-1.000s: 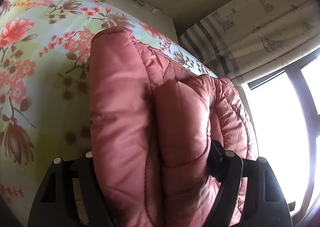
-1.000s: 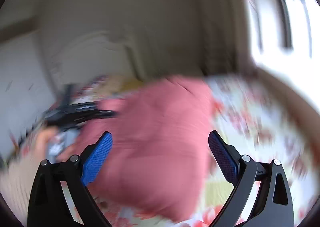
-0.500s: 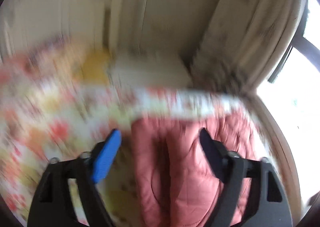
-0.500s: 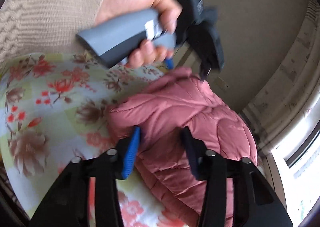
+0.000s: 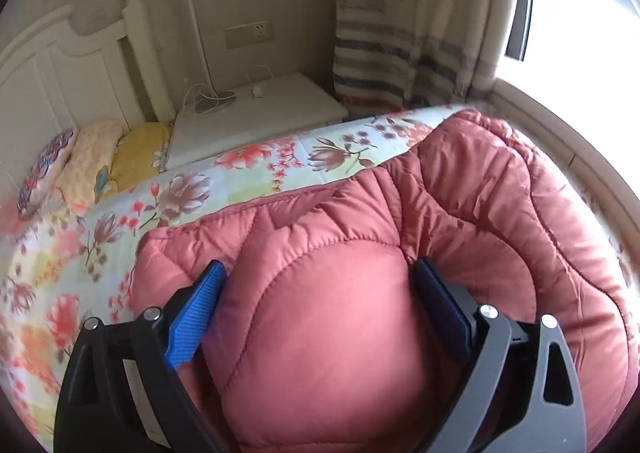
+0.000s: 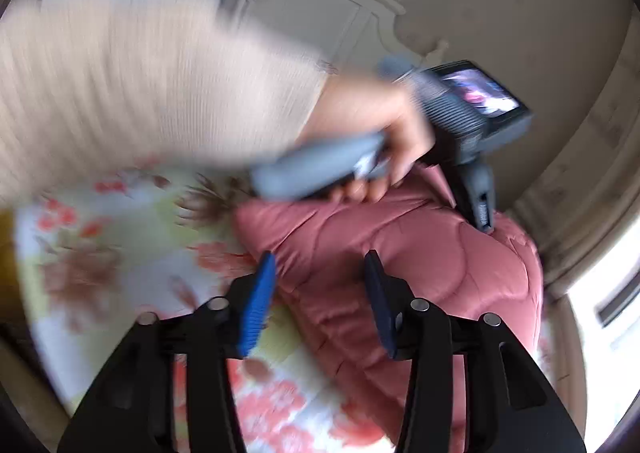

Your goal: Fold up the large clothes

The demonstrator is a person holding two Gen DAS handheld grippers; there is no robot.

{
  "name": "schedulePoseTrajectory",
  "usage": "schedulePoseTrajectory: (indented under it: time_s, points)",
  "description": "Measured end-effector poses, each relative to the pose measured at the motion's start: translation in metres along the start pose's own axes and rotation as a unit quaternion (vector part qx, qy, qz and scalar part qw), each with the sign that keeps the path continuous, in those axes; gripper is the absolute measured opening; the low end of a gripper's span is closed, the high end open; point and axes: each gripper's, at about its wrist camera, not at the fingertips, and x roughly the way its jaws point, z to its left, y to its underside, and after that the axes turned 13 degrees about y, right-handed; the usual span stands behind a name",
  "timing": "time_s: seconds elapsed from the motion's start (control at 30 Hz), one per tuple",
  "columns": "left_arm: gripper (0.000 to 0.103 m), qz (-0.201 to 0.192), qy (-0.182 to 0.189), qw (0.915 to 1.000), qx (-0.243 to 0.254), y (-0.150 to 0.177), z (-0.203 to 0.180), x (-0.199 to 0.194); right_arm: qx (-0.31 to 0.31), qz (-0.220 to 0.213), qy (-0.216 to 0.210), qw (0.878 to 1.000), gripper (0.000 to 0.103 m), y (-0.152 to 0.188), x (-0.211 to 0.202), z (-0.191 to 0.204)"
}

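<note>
A puffy pink quilted jacket (image 5: 480,205) lies folded on the floral bedsheet (image 5: 248,173). My left gripper (image 5: 320,265) straddles a thick bulge of the jacket; its jaws are opening and stand wide, with the padding swelling between the pads. In the right wrist view the jacket (image 6: 440,253) lies ahead, and my right gripper (image 6: 320,257) pinches its near-left edge in narrow jaws that are easing open slightly. A hand (image 6: 372,121) holds the left gripper (image 6: 480,209) tilted down over the jacket's far end.
A white nightstand (image 5: 260,113) with a lamp base and cable stands beyond the bed. Pillows (image 5: 92,161) lie by the white headboard (image 5: 60,65). A striped curtain (image 5: 400,33) and a window (image 5: 580,13) are on the right. A beige knitted sleeve (image 6: 140,85) crosses the right wrist view.
The left gripper let go of the jacket fold, rolled upright and widened, now over a bulge. The right gripper came down from wide open and closed on the jacket's near edge.
</note>
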Motion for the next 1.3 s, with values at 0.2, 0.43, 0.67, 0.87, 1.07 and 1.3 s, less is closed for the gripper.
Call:
schedulePoseTrajectory:
  time_s: [0.2,0.43,0.67,0.87,1.07,1.3]
  points:
    - [0.097,-0.032,0.007,0.9992,-0.021,0.016,0.014,-0.007,0.194,-0.031,0.016,0.980,0.054,-0.011,0.004,-0.140]
    - [0.097,-0.041,-0.001,0.9989,-0.023,0.018,0.006,-0.010,0.322,0.125,0.081,0.935,0.055,-0.011,0.139,-0.252]
    - [0.097,-0.045,-0.008,0.9980,-0.042,0.023,0.010,-0.010,0.283,0.267,0.054,0.919,0.070,0.016,0.259,-0.240]
    - [0.097,-0.051,-0.018,0.9974,-0.047,0.024,0.007,-0.011,0.284,0.271,0.061,0.918,0.079,0.023,0.264,-0.240]
    - [0.098,-0.055,-0.031,0.9968,-0.049,0.025,0.006,-0.012,0.283,0.269,0.064,0.918,0.080,0.023,0.271,-0.237]
    - [0.101,-0.039,-0.040,0.9976,-0.040,0.025,0.000,-0.019,0.295,0.269,0.095,0.912,0.090,0.023,0.254,-0.243]
